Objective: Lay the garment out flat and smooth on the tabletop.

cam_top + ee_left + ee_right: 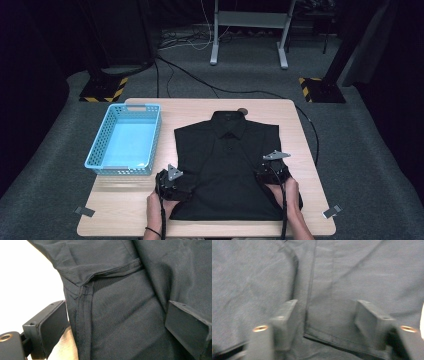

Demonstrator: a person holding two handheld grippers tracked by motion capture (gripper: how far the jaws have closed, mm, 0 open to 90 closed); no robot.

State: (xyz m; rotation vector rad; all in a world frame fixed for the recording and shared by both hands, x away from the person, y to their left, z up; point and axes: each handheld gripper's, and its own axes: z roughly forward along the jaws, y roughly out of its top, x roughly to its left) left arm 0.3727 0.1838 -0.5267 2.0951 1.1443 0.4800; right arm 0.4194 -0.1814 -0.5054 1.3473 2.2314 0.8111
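Flat black woven shirt (227, 170)

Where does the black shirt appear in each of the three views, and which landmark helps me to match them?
High view: the black shirt lies flat at the table's centre, right of the blue basket.
Left gripper view: its side seam runs between the open jaws.
Right gripper view: its fabric spreads behind the open jaws.
Shared landmark: the shirt's stitched seams.
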